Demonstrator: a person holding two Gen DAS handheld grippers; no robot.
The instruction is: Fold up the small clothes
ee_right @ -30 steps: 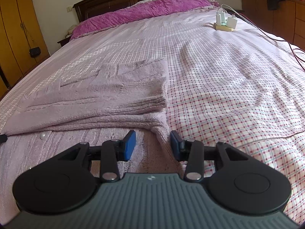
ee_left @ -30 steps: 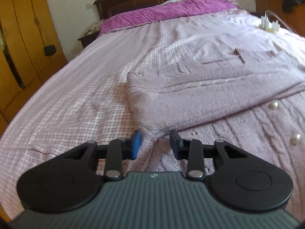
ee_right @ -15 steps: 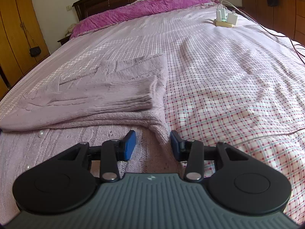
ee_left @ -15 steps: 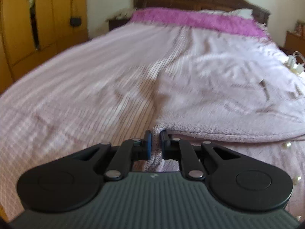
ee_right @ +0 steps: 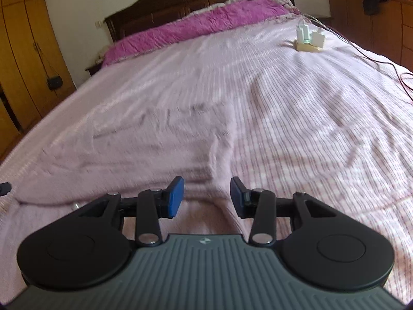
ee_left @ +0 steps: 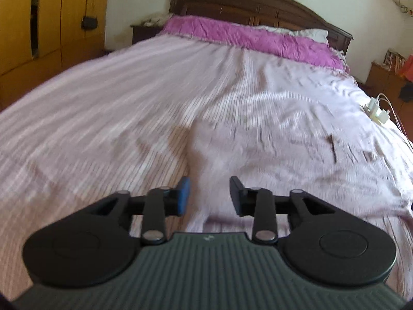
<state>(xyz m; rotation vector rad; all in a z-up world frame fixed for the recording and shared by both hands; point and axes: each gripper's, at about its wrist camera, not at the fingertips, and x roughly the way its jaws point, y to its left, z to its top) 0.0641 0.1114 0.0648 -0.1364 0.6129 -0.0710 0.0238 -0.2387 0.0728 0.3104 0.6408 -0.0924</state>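
We see the pink knit sweater (ee_left: 271, 142) lying partly folded on the checked bedspread (ee_left: 103, 118), w/ its folded edge running across the bed in front of both tools. The left gripper (ee_left: 209, 193) hangs just above the sweater's near left corner; its jaws have just been opening and now stand apart, w/ knit showing in the gap below them but the pads not pressing on it. The right gripper (ee_right: 206, 196) sits over the sweater (ee_right: 144, 142) at its near right corner, jaws apart too; the fabric rises between them, yet neither blue pad pinches it as far as we can tell. Both views are blurred. A charger block (ee_right: 309, 40) w/ white cables rests on the bed's far right side, well apart from the sweater. The purple pillow (ee_left: 253, 38) lies at the dark headboard (ee_left: 258, 7); a wooden wardrobe (ee_left: 51, 20) stands at the left.
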